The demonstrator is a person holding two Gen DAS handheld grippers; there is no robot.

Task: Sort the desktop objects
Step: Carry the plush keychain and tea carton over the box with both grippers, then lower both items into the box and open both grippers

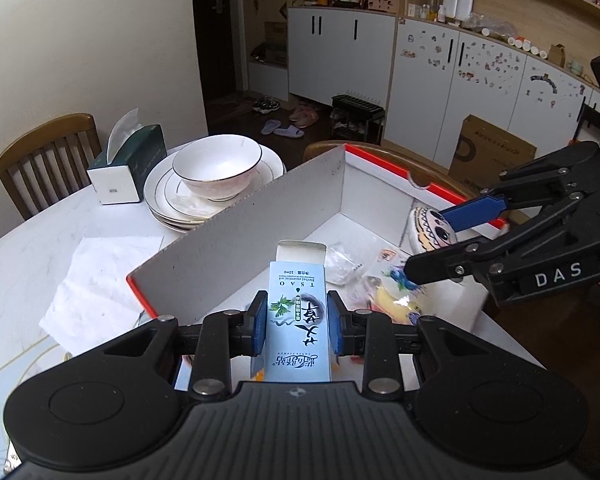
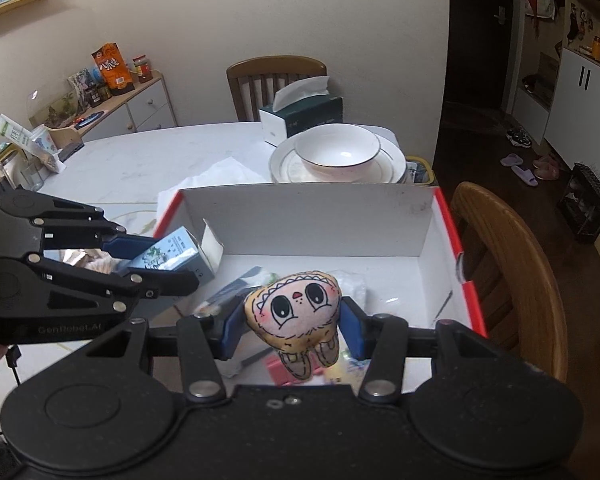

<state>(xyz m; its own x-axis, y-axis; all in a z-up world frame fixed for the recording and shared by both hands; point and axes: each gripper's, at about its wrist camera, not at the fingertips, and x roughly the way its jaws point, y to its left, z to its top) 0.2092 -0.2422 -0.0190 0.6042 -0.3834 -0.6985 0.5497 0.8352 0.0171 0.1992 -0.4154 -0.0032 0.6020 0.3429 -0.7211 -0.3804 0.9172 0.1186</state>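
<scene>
Left wrist view: the left tongs point(image 1: 296, 326) are clamped on a pale-blue essential-oil carton point(image 1: 298, 312), poised over the red-rimmed cardboard box point(image 1: 236, 236); the deposit step appears to be in hand. Right wrist view: the right tongs point(image 2: 294, 326) are clamped on a plush face toy point(image 2: 296, 312) above the same box on the worktop point(image 2: 148, 160); the next move probably calls for lowering both items and parting the tongs.

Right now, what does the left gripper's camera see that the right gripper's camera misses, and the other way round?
Only the left view: the white sticker-covered cabinets and brown cardboard carton.
Only the right view: the low sideboard with an orange snack bag.
Both: the red-edged white cardboard box, the left gripper shut on a pale blue carton, the right gripper gripping a plush face toy, and the white bowl.
</scene>
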